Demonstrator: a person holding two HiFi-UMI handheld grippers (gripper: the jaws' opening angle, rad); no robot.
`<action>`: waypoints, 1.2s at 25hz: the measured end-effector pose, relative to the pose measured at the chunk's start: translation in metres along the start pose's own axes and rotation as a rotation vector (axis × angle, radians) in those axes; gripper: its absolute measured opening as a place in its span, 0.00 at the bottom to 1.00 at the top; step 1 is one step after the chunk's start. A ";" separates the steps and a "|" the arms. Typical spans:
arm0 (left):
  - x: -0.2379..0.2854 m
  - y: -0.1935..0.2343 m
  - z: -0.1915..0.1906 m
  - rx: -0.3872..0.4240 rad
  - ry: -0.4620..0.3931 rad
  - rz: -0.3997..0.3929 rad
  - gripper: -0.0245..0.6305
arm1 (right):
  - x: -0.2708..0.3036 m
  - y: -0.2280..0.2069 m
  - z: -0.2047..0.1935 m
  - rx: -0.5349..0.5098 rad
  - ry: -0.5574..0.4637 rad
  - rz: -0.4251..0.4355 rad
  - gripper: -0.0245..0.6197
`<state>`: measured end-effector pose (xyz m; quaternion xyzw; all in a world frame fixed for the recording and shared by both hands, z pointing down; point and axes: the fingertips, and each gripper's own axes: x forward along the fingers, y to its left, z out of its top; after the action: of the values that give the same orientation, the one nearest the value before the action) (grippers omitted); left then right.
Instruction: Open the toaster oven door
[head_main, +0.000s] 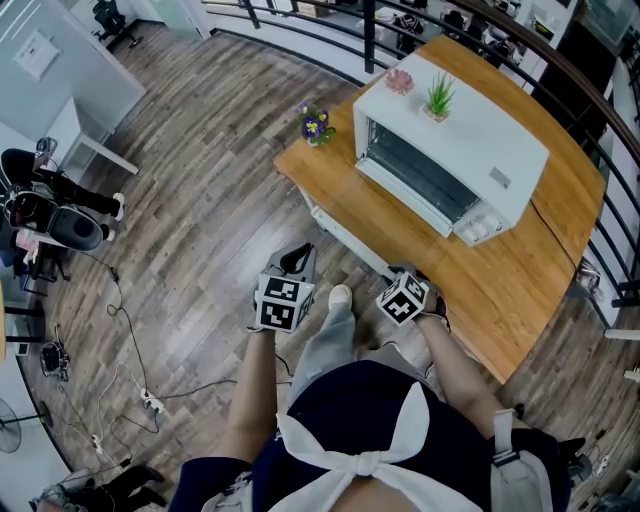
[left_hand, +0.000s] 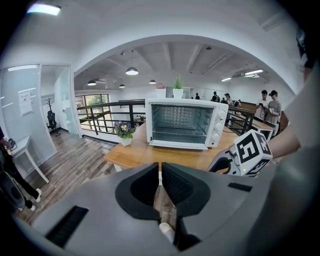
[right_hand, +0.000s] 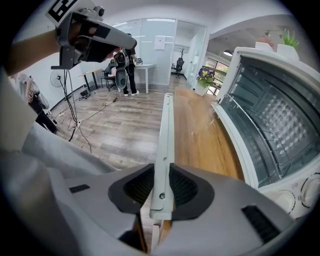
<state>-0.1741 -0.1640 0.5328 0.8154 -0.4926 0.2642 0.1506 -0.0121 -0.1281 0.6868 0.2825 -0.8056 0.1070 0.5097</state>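
The right gripper (right_hand: 161, 189) pinches the white front rail of the toaster oven door (right_hand: 165, 125). The door lies dropped flat, and its rail runs along the front edge of the wooden table (head_main: 500, 275), with open plank floor (head_main: 200, 210) beyond. The left gripper (left_hand: 160, 182) hangs beside it off the table, jaws pressed together on nothing. The toaster oven (head_main: 455, 150) stands with its cavity exposed, a flowerpot (head_main: 316, 126) sits at the table corner, and a black railing (head_main: 300, 45) curves behind.

In the head view the right gripper's (head_main: 404, 292) fingers hide under its marker cube (head_main: 402, 298), along with the near end of the white metal strip (right_hand: 165, 135) they clamp. The white box-shaped toaster oven (right_hand: 270, 115) is cut off by the right gripper view's edge. The distant people (left_hand: 266, 106) are unreadably small.
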 end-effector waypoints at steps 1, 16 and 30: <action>0.000 0.000 -0.001 -0.003 0.002 0.001 0.09 | 0.002 0.000 -0.001 -0.001 0.004 0.002 0.20; -0.001 0.006 -0.017 -0.035 0.027 0.014 0.09 | 0.025 0.001 -0.011 -0.043 0.056 0.000 0.20; 0.003 -0.002 -0.015 -0.015 0.040 -0.020 0.09 | 0.027 0.000 -0.009 0.134 0.022 0.067 0.19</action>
<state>-0.1755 -0.1573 0.5471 0.8136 -0.4834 0.2752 0.1693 -0.0139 -0.1328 0.7145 0.2878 -0.7998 0.1807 0.4949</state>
